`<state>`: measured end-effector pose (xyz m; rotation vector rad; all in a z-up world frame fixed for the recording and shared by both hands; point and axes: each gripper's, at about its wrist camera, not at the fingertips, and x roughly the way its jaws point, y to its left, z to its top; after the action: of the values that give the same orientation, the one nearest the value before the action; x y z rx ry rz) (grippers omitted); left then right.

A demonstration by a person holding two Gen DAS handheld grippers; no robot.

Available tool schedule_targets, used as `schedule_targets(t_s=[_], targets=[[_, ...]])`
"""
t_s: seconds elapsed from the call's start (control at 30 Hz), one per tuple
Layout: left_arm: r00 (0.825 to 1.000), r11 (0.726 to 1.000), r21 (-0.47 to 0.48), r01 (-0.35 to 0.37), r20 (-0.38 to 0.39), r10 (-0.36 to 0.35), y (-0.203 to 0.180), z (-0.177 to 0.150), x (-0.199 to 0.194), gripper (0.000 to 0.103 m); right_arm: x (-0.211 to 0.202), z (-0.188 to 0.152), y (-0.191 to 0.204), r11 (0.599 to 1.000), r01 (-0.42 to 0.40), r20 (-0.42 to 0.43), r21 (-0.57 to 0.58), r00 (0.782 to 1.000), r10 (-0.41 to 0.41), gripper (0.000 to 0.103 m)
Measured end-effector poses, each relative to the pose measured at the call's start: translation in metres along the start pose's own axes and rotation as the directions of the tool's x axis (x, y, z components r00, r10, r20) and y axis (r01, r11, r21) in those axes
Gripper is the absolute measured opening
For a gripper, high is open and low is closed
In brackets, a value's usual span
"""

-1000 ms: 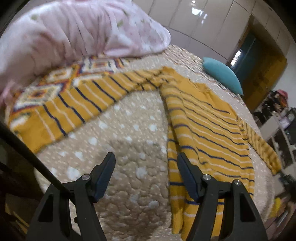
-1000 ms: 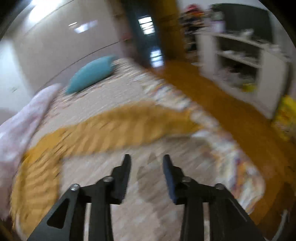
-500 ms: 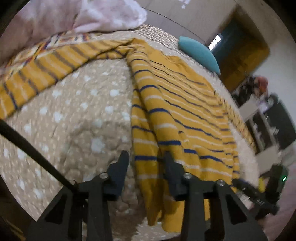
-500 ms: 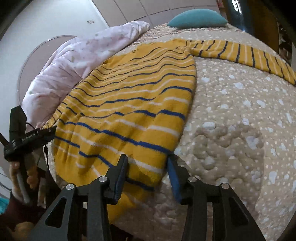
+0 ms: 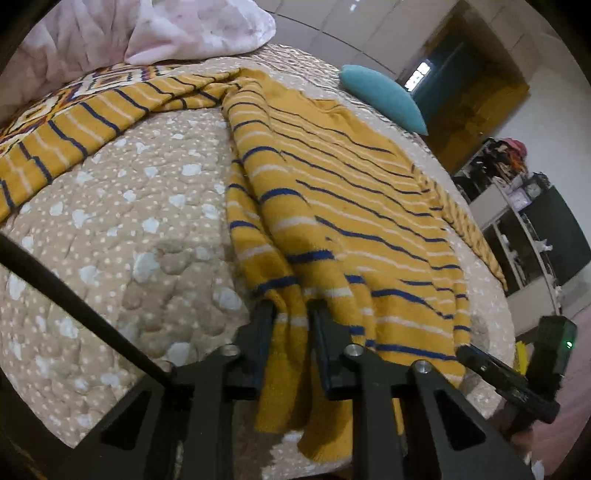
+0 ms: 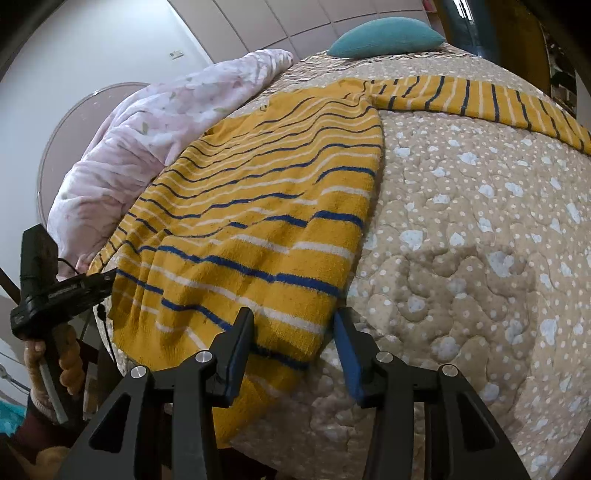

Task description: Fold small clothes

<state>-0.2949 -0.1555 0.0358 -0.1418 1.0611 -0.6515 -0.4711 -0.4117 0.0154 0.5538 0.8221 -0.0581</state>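
A yellow sweater with blue and white stripes (image 5: pixel 343 206) lies spread on a beige quilted bed (image 5: pixel 122 236), sleeves out to both sides. My left gripper (image 5: pixel 291 314) is shut on the sweater's left hem corner, and the cloth bunches between the fingers. In the right wrist view the sweater (image 6: pixel 258 206) hangs over the bed's near edge. My right gripper (image 6: pixel 293 332) is open, its fingers on either side of the right hem corner, not pinching it. The left gripper (image 6: pixel 55 291) shows at the far left, and the right gripper (image 5: pixel 517 380) at the lower right of the left view.
A pink duvet (image 5: pixel 147 33) is piled at the head of the bed, also seen in the right wrist view (image 6: pixel 155 136). A teal pillow (image 5: pixel 384 96) lies at the far side. Shelves (image 5: pixel 524 229) stand beyond the bed. A patterned blanket (image 5: pixel 55 99) lies under the left sleeve.
Both grippers have come down to the sweater's hem at the bed's edge. The left gripper has closed on the left hem corner. The right gripper has opened a little wider around the right corner.
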Motion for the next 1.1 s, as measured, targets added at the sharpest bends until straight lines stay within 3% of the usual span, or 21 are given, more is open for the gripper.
schedule_targets(t_s=[0.1,0.27,0.37,0.47,0.53,0.57,0.67,0.77,0.83,0.87,0.9,0.93,1.0,1.1], targets=[[1.0,0.998,-0.055,0.0,0.014,0.001,0.01,0.002,-0.011,0.007,0.0,-0.002,-0.002,1.0,-0.014,0.009,0.025,1.0,0.014,0.049],[0.98,0.983,-0.137,-0.123,0.137,0.142,0.051,0.008,-0.074,0.007,-0.006,-0.005,-0.002,0.999,-0.035,0.003,0.039,0.999,0.035,0.049],[0.981,0.977,-0.182,-0.107,0.138,0.133,0.073,0.0,-0.094,0.007,-0.006,-0.008,-0.003,0.997,-0.053,0.005,0.054,0.999,0.053,0.053],[0.982,0.977,-0.174,-0.127,0.118,0.149,0.073,-0.006,-0.089,0.007,-0.002,-0.007,0.005,0.999,-0.039,0.0,0.03,0.999,0.039,0.052],[0.979,0.974,-0.164,-0.157,0.102,0.175,0.07,-0.01,-0.082,0.007,0.002,-0.006,0.011,0.998,-0.055,-0.018,0.01,0.998,0.056,0.03],[0.979,0.973,-0.162,-0.162,0.097,0.179,0.069,-0.012,-0.082,0.007,0.005,-0.006,0.012,0.996,-0.088,-0.048,0.019,0.995,0.088,0.009],[0.974,0.976,-0.138,-0.17,0.129,0.187,0.064,-0.016,-0.09,0.008,-0.004,-0.016,0.0,0.994,-0.088,-0.058,0.06,0.994,0.092,0.009],[0.945,0.963,-0.101,-0.251,0.188,0.266,0.055,-0.014,-0.105,0.009,-0.025,-0.025,-0.014,0.994,-0.083,-0.041,0.076,0.995,0.086,0.01],[0.937,0.962,-0.091,-0.257,0.22,0.271,0.051,-0.011,-0.114,0.03,-0.04,-0.023,-0.024,0.997,-0.038,-0.005,0.074,0.999,0.038,0.01],[0.936,0.965,-0.095,-0.244,0.236,0.26,0.049,-0.009,-0.118,0.038,-0.052,-0.018,-0.036,0.996,0.031,0.038,0.085,0.999,-0.034,0.01],[0.936,0.969,-0.1,-0.226,0.253,0.244,0.045,-0.006,-0.12,0.053,-0.057,-0.014,-0.047,0.992,0.068,0.058,0.106,0.996,-0.075,0.014],[0.936,0.972,-0.101,-0.21,0.267,0.23,0.042,-0.004,-0.12,0.061,-0.061,-0.009,-0.061,0.986,0.099,0.07,0.137,0.992,-0.109,0.018],[0.939,0.978,-0.081,-0.191,0.274,0.206,0.03,0.003,-0.113,0.065,-0.068,0.006,-0.1,0.96,0.163,0.107,0.227,0.976,-0.191,0.032],[0.956,0.984,-0.035,-0.172,0.237,0.175,0.012,0.012,-0.087,0.066,-0.075,0.034,-0.157,0.912,0.212,0.148,0.351,0.949,-0.278,0.033]])
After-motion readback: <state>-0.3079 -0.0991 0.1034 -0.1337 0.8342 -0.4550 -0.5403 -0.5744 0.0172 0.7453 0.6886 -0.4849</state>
